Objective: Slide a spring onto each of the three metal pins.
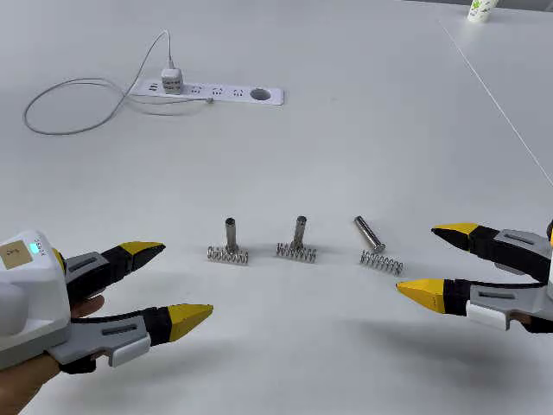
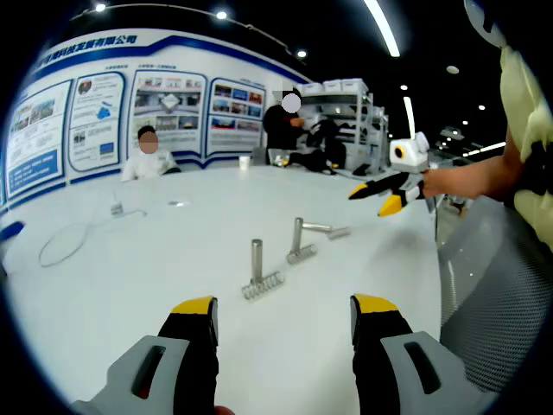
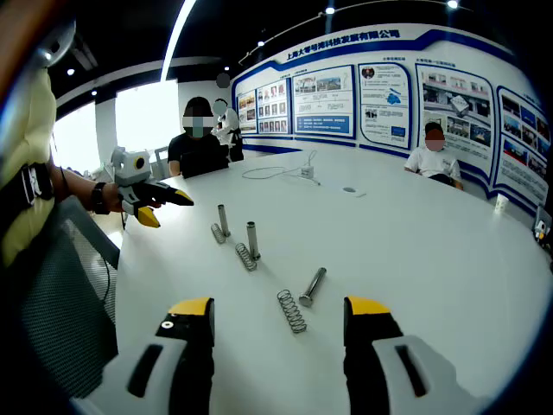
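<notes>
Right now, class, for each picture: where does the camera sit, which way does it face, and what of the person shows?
Head view: on the headset, looking forward and down at the pins and springs on the bench; left gripper, right gripper and a hand show.
Left gripper view: on the left gripper, looking along its open jaws across the pins to the right gripper and forearm.
Right gripper view: on the right gripper, facing the left gripper and arm.
Shared: both gripper views face each other over the same pins.

White table: 2 pins upright, 3rd pin lying, springs beside; power strip w/ cable behind.
</notes>
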A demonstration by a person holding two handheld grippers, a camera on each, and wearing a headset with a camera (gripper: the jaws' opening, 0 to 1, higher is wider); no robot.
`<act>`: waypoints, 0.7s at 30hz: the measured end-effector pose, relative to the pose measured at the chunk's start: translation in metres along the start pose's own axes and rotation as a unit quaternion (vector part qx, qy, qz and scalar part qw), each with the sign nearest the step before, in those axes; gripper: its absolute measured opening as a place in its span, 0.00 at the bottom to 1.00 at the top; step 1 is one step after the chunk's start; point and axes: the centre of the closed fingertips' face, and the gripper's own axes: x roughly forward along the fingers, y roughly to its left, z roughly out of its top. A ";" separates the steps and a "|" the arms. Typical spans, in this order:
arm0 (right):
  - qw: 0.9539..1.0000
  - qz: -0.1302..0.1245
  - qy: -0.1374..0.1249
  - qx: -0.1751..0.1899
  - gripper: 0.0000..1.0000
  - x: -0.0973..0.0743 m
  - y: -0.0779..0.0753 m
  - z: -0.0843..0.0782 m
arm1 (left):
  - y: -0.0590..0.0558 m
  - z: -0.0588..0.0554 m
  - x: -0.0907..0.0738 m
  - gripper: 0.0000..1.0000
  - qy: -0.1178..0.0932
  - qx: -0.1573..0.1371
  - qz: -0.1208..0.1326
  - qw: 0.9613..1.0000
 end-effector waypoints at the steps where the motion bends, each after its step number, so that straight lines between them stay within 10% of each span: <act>1: 1.000 -0.001 0.000 0.001 0.62 0.000 0.000 0.000 | 0.000 0.000 0.000 0.63 0.000 0.000 0.000 1.000; 21: 1.000 -0.005 0.001 0.010 0.59 -0.001 -0.002 0.001 | -0.001 0.000 0.000 0.63 -0.006 -0.007 0.001 1.000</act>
